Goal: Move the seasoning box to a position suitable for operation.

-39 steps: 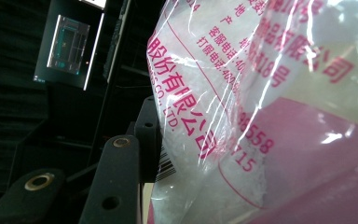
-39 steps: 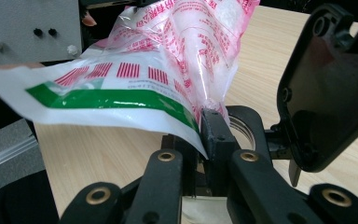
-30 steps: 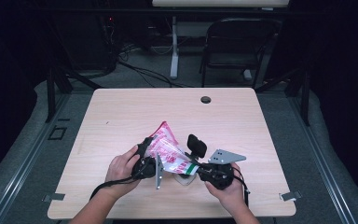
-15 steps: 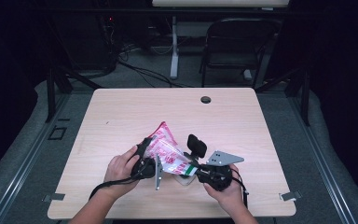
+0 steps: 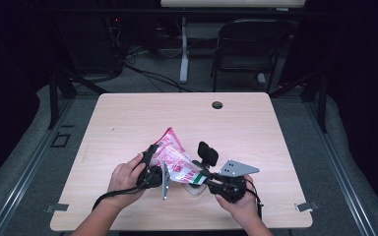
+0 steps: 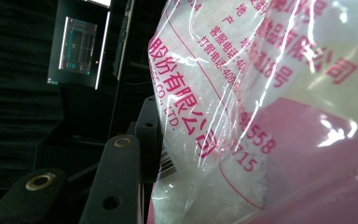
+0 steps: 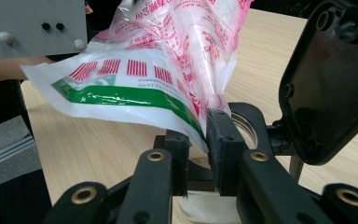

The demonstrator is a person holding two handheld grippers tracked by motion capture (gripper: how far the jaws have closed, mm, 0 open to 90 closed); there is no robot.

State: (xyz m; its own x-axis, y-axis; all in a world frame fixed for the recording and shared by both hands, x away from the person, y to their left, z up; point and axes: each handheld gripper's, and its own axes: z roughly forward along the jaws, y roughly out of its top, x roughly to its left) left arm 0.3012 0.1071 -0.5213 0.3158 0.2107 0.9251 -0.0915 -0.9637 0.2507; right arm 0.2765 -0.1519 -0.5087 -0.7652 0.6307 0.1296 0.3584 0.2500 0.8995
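1. Jaws first: the left gripper [image 5: 150, 164] is clamped on the side of the clear plastic bag with pink print and white granules [image 5: 173, 156]; in the left gripper view one black jaw presses flat against the film by the barcode. The right gripper [image 7: 196, 140] has just been opening its jaws, and in the right gripper view the bag's flat green-and-white sealed edge [image 7: 121, 100] sits in the gap with a slit of space beside it, so the pads seem to have let go (though the edge is between them).

2. The bag hangs tilted above the near middle of the pale wooden table [image 5: 256, 128], between the two hands, its pointed corner up and away from the person.

3. Handling, as a judgement: the film looks thin, crinkly and slippery, and the loose granules will shift and sag toward the low end, so the bag is floppy. The flat sealed edge is the firmest place to pinch.

4. Views compared: the high view gives the whole layout, with the grommet hole [image 5: 217, 104] at the far edge and a dark chair [image 5: 248, 49] beyond. The left gripper view gives the pink lettering [image 6: 196, 121] up close. The right gripper view shows a round pale container [image 7: 242, 128] behind its jaws.
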